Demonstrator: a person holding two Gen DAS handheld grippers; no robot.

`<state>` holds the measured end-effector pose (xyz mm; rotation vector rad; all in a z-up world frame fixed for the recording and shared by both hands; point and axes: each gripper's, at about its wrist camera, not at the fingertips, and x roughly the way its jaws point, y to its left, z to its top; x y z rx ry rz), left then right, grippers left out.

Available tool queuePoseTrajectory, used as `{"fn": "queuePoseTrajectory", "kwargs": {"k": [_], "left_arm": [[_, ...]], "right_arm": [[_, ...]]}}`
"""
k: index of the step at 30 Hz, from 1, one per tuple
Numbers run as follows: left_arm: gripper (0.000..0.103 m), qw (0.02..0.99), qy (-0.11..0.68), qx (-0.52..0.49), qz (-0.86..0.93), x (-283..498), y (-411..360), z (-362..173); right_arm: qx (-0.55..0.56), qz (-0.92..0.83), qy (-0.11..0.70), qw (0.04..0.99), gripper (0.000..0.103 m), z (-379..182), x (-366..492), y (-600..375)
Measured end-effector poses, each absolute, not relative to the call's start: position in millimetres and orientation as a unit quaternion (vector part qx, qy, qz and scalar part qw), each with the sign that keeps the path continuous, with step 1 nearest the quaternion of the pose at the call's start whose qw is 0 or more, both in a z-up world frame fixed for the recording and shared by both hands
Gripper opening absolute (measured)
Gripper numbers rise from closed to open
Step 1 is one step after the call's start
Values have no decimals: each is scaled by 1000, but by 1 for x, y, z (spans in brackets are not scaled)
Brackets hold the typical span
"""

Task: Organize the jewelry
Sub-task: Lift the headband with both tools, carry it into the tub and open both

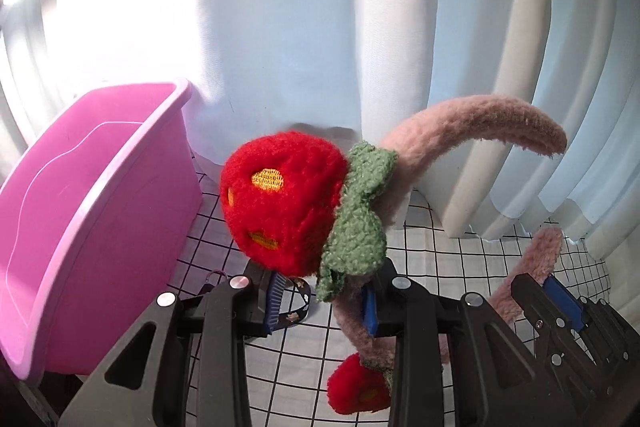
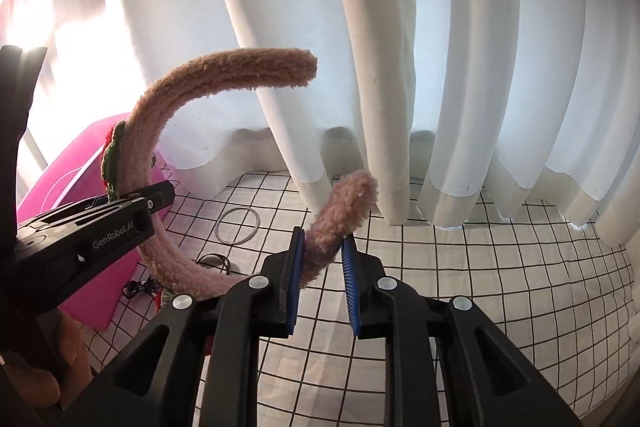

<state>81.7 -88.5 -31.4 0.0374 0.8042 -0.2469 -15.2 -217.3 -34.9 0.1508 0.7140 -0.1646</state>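
A fuzzy pink headband point(image 1: 476, 119) with two red plush strawberries point(image 1: 280, 203) and green leaves point(image 1: 360, 219) is held in the air between both grippers. My left gripper point(image 1: 322, 301) has the band just under the big strawberry between its jaws, which stand fairly wide; its grip is unclear. My right gripper point(image 2: 322, 267) is shut on one end of the band point(image 2: 340, 211); it also shows in the left wrist view point(image 1: 556, 291). The band's other end point(image 2: 280, 67) curves free above. The second strawberry point(image 1: 360, 387) hangs low.
A pink plastic bin point(image 1: 92, 211) stands at the left on a white cloth with a black grid point(image 2: 480, 287). A thin ring bangle point(image 2: 237, 225), a dark ring point(image 2: 216, 262) and a dark beaded piece point(image 2: 138, 287) lie on the cloth. White curtains point(image 2: 440, 67) hang behind.
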Motion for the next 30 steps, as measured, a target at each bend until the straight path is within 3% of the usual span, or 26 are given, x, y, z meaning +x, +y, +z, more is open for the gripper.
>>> {"fn": "queuePoseTrajectory", "kwargs": {"k": [18, 30], "left_arm": [[31, 949, 316, -25, 0, 91, 35, 68], [31, 942, 320, -37, 98, 114, 141, 74]], "right_arm": [[15, 52, 269, 962, 18, 58, 52, -105], [-12, 147, 288, 946, 18, 48, 117, -12]]}}
